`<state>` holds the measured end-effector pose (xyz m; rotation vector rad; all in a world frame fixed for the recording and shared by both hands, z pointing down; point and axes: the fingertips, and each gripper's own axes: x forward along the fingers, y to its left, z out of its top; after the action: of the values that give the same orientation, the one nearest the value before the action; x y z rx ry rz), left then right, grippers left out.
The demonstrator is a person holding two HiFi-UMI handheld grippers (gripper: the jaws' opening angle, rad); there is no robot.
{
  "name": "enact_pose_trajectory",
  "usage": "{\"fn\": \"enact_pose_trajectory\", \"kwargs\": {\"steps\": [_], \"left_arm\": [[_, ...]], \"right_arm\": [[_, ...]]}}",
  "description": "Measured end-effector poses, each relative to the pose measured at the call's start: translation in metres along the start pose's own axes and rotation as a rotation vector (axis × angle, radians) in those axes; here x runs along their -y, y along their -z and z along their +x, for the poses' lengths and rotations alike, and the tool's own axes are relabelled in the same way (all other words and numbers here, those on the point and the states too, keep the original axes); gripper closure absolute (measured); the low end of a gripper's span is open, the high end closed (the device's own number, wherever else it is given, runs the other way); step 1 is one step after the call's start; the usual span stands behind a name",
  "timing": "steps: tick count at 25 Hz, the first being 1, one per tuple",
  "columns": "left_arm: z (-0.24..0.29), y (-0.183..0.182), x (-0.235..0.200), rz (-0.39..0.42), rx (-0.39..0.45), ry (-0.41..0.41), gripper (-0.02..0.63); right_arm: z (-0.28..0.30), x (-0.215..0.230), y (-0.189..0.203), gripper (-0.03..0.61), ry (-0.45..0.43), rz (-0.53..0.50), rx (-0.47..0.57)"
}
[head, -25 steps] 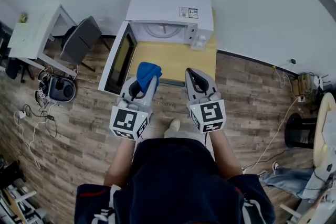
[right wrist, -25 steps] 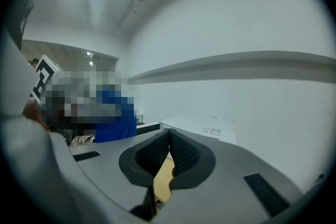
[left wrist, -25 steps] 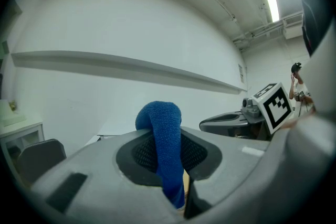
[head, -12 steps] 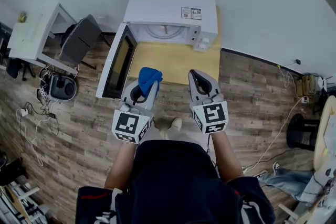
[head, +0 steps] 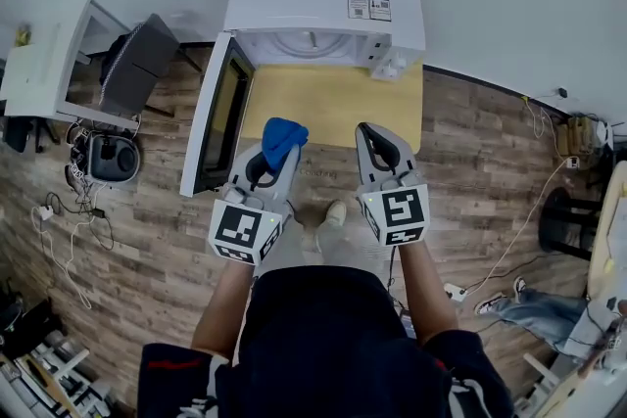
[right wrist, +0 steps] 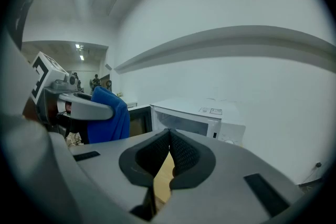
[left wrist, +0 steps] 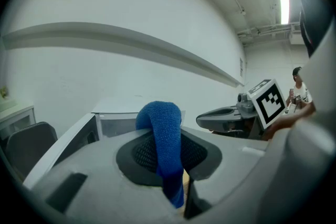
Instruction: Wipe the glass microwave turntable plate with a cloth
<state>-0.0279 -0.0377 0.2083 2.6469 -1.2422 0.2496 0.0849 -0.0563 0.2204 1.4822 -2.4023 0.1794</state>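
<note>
- The left gripper [left wrist: 169,168] is clamping a blue knitted cloth [left wrist: 161,134] between its pads. The cloth is arching up over the jaw tips and hanging down through the slot.
- The right gripper [right wrist: 167,150], just beside the left one, is holding its jaws pressed together with nothing between them.
- Both grippers are pointing forward and slightly down over the near edge of a pale yellow wooden tabletop [head: 333,103]. They are not touching it, as far as the head view shows.
- Ahead of both grippers, at the far side of the tabletop, a white box-shaped microwave oven [head: 323,0] is standing with its dark-windowed door [head: 217,122] swung wide open to the left gripper's side.
- The round clear glass turntable plate [head: 310,45] is lying inside the oven cavity, well ahead of both jaw tips and apart from the cloth.
- Judging from this, the wiping is not yet starting: the cloth is in hand and the door is open. Reaching the plate, rubbing it over and finishing are all left to do.
- The plate is showing only as a pale curved rim and a centre hub. It is too small here to tell whether it is soiled.
</note>
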Motion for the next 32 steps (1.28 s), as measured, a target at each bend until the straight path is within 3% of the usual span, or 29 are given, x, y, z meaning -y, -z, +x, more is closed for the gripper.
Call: {"fn": "enact_pose_trajectory", "kwargs": {"steps": [17, 25, 32], "left_arm": [[0.046, 0.093, -0.028, -0.045, -0.079, 0.036, 0.557], [0.074, 0.135, -0.04, 0.012, -0.116, 0.07, 0.557], [0.1, 0.173, -0.048, -0.001, -0.153, 0.095, 0.557]], "right_arm": [[0.057, -0.006, 0.098, 0.569, -0.033, 0.022, -0.148], [0.085, -0.011, 0.145, 0.569, -0.058, 0.021, -0.203], [0.113, -0.007, 0.183, 0.568, -0.109, -0.079, -0.257]]}}
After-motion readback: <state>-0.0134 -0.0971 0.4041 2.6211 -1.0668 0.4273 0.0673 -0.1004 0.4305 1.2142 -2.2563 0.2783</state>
